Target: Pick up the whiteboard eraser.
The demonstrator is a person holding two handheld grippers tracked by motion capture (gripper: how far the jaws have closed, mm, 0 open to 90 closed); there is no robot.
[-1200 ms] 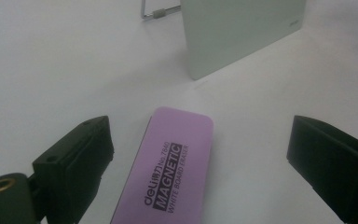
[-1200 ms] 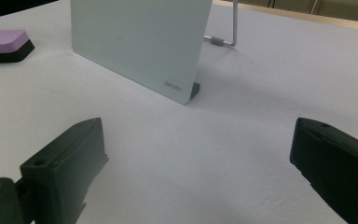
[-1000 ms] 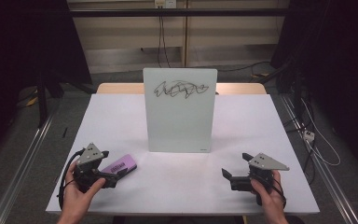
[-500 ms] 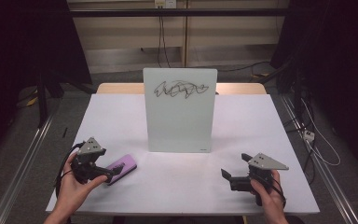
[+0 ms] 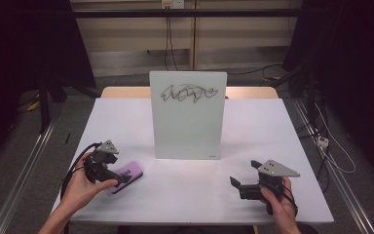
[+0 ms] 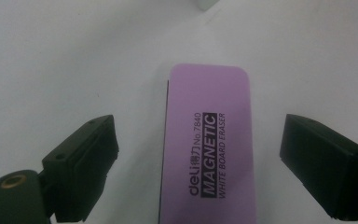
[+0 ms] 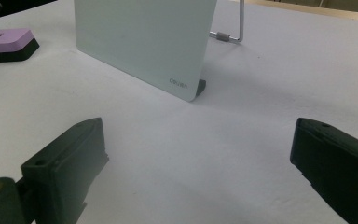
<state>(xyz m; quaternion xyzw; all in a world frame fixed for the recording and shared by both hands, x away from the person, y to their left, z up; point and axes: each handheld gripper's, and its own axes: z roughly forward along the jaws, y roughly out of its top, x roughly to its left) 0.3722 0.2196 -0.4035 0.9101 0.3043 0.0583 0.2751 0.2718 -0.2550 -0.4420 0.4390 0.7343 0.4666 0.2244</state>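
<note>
White table (image 5: 282, 146), dim room with dark curtains and floor cables behind.

Item 1: board (image 5: 188, 114), centre of the high view, upright on a wire stand, writing face toward me. Black scribble (image 5: 187, 93) near its top edge. I judge it stands this way so the marks face the grippers and can be wiped.

Item 2: eraser (image 6: 208, 144), purple, labelled for magnetic whiteboards, flat on the table at lower left of the high view (image 5: 125, 175), apart from the board. Black felt side down.

Item 3: left gripper (image 6: 200, 163), lower left of the high view (image 5: 119, 176), over the eraser. Jaws spread, one either side of the eraser's long edges, neither touching. I judge I have lined it up lengthwise so that closing takes the narrow width squarely. No grip yet.

Item 4: right gripper (image 5: 235, 184), lower right of the high view, low over bare table, pointed toward the board's lower corner. Jaws spread, holding nothing. I judge it is parked clear of the left hand's work.
</note>
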